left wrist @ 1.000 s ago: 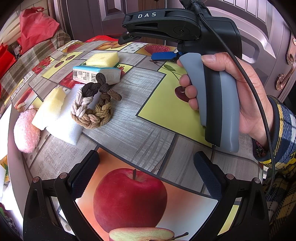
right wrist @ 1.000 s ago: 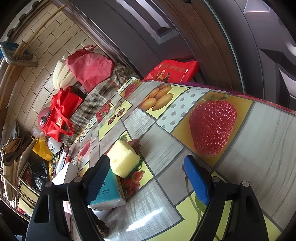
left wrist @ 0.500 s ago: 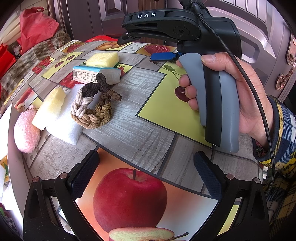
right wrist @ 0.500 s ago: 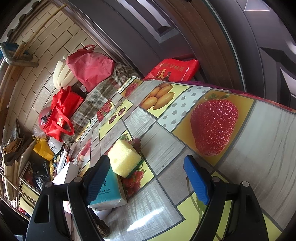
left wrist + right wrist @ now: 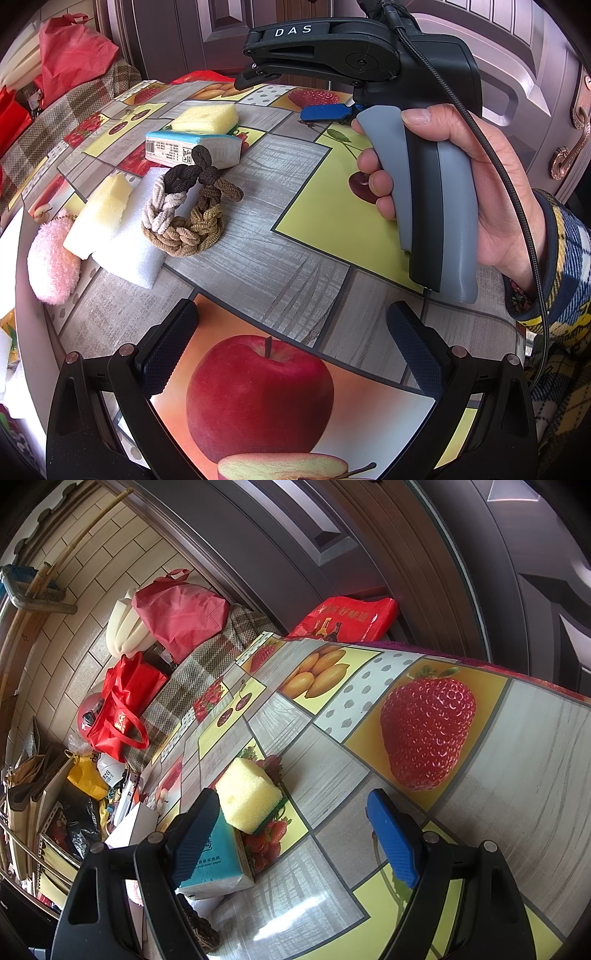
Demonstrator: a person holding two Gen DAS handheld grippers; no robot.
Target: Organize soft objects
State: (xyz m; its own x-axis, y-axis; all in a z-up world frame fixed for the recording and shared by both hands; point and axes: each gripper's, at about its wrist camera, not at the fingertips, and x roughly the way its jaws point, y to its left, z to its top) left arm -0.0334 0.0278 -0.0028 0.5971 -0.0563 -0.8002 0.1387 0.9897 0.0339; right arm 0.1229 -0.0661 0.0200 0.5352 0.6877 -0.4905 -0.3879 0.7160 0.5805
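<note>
While both tools, left tool [image 5: 291, 350] and right tool [image 5: 291, 834], gape empty, nothing sorted: sponge [image 5: 248, 799], tissue pack [image 5: 192, 147], braid [image 5: 184, 214], foam [image 5: 98, 218] scattered near worktop [image 5: 295, 258] left edge.

Bright daylight, sharp focus, strong fisheye bending and dark corners, white glare on the glossy tablecloth [image 5: 280, 919].

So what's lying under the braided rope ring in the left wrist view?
The braided rope ring rests partly on a white foam sheet, its right side on the fruit-print tablecloth. The part of the sheet beneath the ring is covered, so anything there cannot be seen.
</note>
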